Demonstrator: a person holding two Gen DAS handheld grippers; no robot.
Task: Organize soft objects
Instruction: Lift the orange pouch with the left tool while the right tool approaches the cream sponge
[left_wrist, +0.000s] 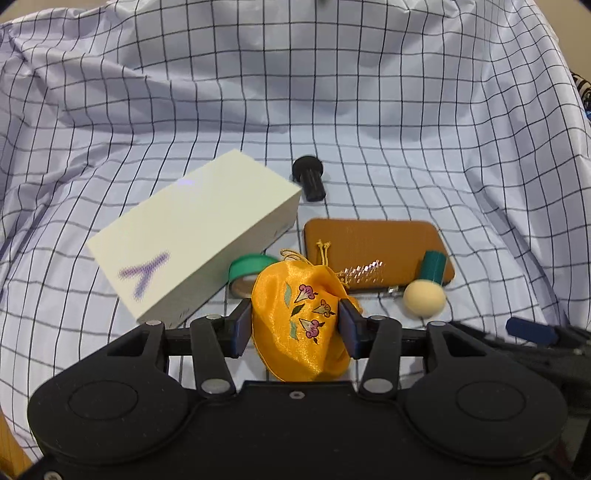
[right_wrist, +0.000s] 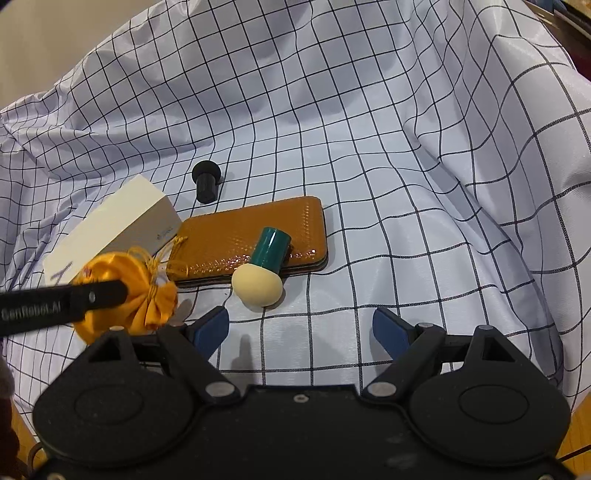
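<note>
A yellow satin drawstring pouch (left_wrist: 301, 321) with small flower prints is squeezed between the blue pads of my left gripper (left_wrist: 295, 326), which is shut on it. From the right wrist view the pouch (right_wrist: 147, 295) shows at the left, with the left gripper's black finger (right_wrist: 62, 302) across it. A cream sponge puff with a green handle (right_wrist: 260, 273) leans on the edge of a brown case (right_wrist: 255, 236). My right gripper (right_wrist: 301, 328) stands open over the cloth in front of the puff, with nothing between its fingers.
A white box (left_wrist: 195, 232) lies to the left, with a green tape roll (left_wrist: 247, 271) beside it. A black peg (left_wrist: 310, 177) lies behind the brown case (left_wrist: 373, 247), where a hair clip (left_wrist: 364, 273) rests. Checked cloth (left_wrist: 369, 110) covers everything, bunched in folds at the back.
</note>
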